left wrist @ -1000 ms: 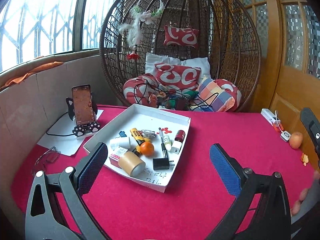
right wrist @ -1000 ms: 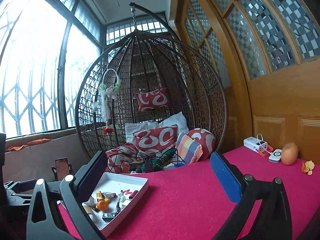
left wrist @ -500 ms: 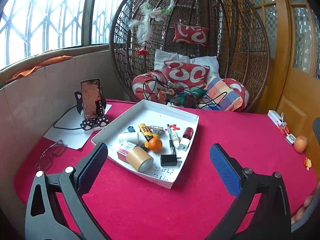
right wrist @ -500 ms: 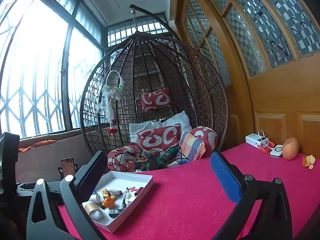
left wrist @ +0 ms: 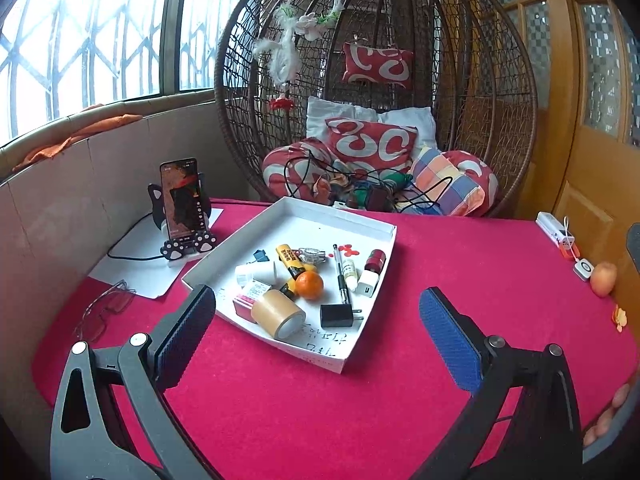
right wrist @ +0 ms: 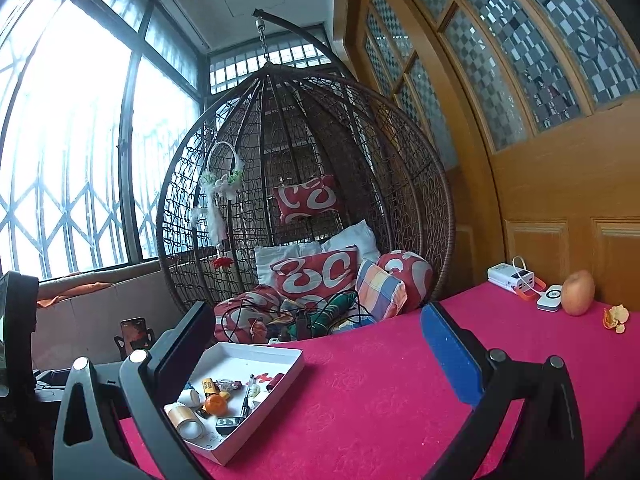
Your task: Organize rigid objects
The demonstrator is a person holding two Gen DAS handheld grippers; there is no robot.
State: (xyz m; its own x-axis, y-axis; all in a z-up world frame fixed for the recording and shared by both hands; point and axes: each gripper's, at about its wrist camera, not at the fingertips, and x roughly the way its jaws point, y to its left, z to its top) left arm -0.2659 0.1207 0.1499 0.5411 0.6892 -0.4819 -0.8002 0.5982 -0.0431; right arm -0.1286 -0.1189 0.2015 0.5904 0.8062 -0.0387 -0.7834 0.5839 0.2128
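A: Where is the stuff?
B: In the white tray [left wrist: 384, 236], middle of the frame. Both grippers, left gripper [left wrist: 318, 334] and right gripper [right wrist: 318, 350], have fingers wide open, holding nothing.
A: Go down slowly over one thing.

A wicker hanging chair [left wrist: 376, 92] full of red patterned cushions [left wrist: 372, 144] fills the upper centre. At left a phone [left wrist: 182, 200] stands upright in a stand; an apple [left wrist: 603, 278] rests at far right on the red tablecloth [left wrist: 460, 264].

Daylit room, fisheye views, sharp overall

Daylight pours through the windows [right wrist: 68, 152] at upper left, blown out to white glare; the counter [left wrist: 460, 264] is evenly lit with soft shadows. Straight lines bow toward the dark vignetted corners.
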